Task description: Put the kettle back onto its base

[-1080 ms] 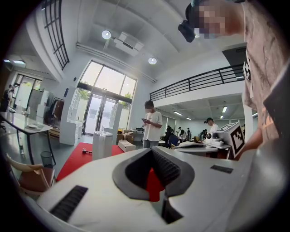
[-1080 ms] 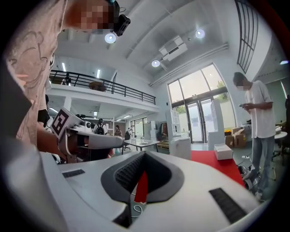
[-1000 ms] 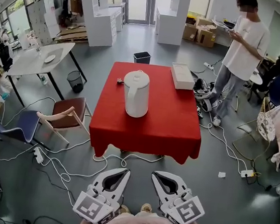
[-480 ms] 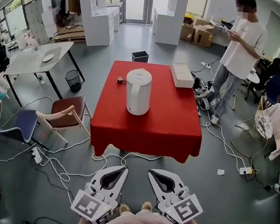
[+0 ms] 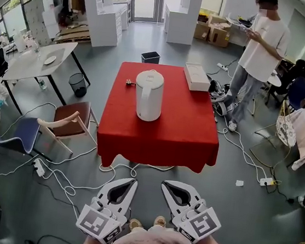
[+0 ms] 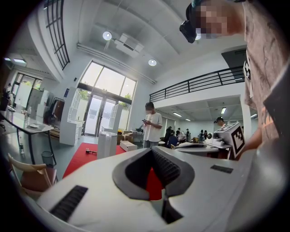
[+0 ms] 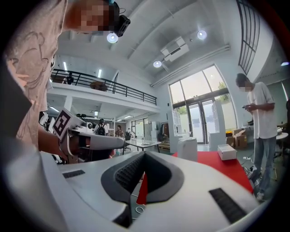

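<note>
The left gripper (image 5: 132,182) and the right gripper (image 5: 165,184) are held low and side by side in front of the person, both pointing level towards a square table under a red cloth (image 5: 189,134). In its own view the left gripper's two grey-padded jaws are pressed together at the tips, with only the hollow behind the pads open and nothing in it. The right gripper's jaws are likewise closed tip to tip on nothing. The tall white plastic kettle with a rounded lid (image 5: 148,95) stands upright on the red cloth, well ahead of both grippers and well apart from them, roughly in line with the gap between them and slightly towards the left gripper's side. Whether a base sits under it cannot be made out from here. Just beyond the kettle on the left gripper's side lies a small dark object (image 5: 129,81), perhaps a plug, too small to tell. Farther ahead on the right gripper's side a flat white rectangular box (image 5: 196,77) rests near the table's far edge. Past the table on that same side a person in a white T-shirt and jeans (image 5: 259,54) stands looking down at something held in both hands. Ahead and off to the left gripper's side stands a wooden chair with a brown seat (image 5: 70,123). Loose white cables (image 5: 81,184) trail over the grey floor between the grippers and the table.
</note>
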Available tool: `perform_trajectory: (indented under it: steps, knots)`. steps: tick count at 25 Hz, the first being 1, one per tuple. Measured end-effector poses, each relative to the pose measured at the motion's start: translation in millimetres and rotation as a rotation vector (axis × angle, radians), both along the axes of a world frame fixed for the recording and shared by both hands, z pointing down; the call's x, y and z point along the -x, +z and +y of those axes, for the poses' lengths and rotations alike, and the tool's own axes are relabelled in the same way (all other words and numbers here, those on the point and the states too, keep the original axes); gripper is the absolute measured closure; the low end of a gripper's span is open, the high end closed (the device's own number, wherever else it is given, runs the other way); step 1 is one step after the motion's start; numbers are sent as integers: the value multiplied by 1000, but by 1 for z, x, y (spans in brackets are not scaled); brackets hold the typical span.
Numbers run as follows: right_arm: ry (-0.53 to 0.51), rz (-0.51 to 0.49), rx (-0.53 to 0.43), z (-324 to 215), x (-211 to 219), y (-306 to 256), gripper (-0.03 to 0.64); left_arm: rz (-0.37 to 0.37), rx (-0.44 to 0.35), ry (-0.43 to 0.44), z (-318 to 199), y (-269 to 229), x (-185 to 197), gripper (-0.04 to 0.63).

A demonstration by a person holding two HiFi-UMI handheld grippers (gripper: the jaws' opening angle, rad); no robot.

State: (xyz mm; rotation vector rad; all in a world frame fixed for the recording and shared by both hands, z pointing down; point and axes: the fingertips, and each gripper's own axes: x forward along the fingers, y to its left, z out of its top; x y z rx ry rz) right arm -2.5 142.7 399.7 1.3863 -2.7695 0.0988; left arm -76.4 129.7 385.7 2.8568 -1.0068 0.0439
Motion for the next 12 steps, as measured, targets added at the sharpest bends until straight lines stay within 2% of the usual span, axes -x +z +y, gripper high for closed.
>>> perform_trajectory:
  steps: [12]
  knots:
    - [-15,-2,4,4,-4,3,614,-5,4,-7,7,1,-3,594]
